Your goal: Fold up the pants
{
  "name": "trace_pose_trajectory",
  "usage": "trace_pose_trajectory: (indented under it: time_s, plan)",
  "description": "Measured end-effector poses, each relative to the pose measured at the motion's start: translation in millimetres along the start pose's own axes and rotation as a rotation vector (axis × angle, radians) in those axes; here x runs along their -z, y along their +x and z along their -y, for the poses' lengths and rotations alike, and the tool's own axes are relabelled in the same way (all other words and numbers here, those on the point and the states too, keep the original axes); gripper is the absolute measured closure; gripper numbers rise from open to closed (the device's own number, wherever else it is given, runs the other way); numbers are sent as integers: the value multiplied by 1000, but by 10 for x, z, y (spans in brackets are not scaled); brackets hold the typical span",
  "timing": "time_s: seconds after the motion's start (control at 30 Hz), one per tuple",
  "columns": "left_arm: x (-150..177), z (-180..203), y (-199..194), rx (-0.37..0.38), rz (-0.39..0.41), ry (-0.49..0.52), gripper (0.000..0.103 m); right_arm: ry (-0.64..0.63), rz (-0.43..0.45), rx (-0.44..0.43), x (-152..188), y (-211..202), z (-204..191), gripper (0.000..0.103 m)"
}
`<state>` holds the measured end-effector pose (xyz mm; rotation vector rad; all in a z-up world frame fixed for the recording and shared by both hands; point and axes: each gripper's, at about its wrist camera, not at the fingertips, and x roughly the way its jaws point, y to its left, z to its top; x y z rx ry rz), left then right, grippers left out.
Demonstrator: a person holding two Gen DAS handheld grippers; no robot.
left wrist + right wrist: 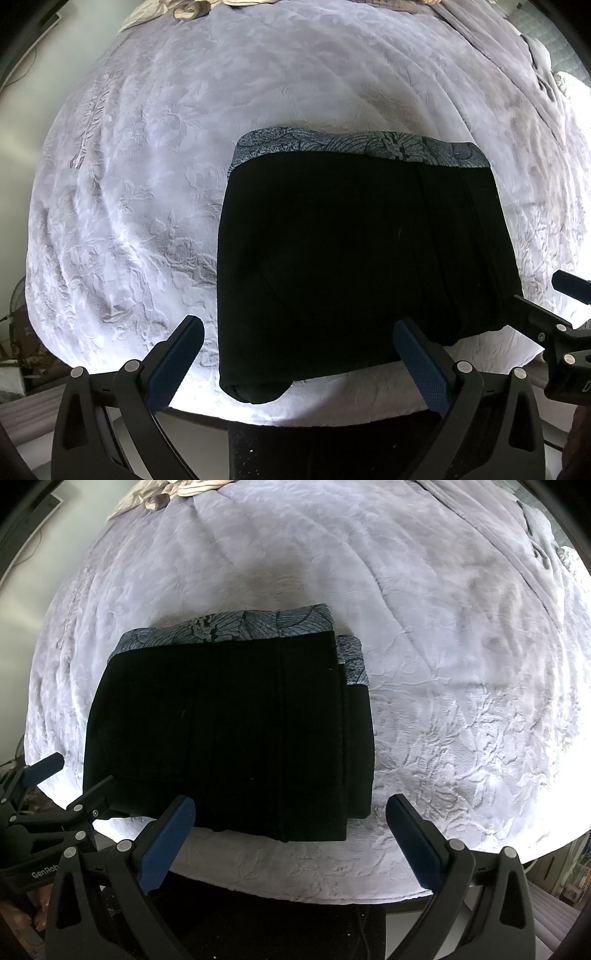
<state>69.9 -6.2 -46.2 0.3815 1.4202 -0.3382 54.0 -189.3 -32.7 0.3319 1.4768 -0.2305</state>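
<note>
pants [354,266] sit folded in a compact stack on the bed [147,184], near its front edge; left hand-held gripper [299,354] and right hand-held gripper [291,834] both open, empty. Looks done: back straight off, don't snag the near edge

The folded black pants [351,240] are matt, finely ribbed cloth that takes almost no light, with a grey-blue leaf-printed fabric band [362,147] along their far edge. They lie on a pale lilac bedspread [147,184] of soft, plush cloth embossed with raised flower patterns, faintly sheeny where light hits near its front edge. The left gripper [299,334] and right gripper [290,814] are matt black plastic with silvery metal rivets, and their blue pads [166,845] carry a fine rough grid texture
</note>
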Motion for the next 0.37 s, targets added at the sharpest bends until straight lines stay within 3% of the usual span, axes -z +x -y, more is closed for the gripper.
trace_pose_trajectory:
  time_s: [0.37]
  plan:
    - [-16, -24, -37, 42, 27, -23, 0, -9, -7, -1, -26, 16, -15, 0]
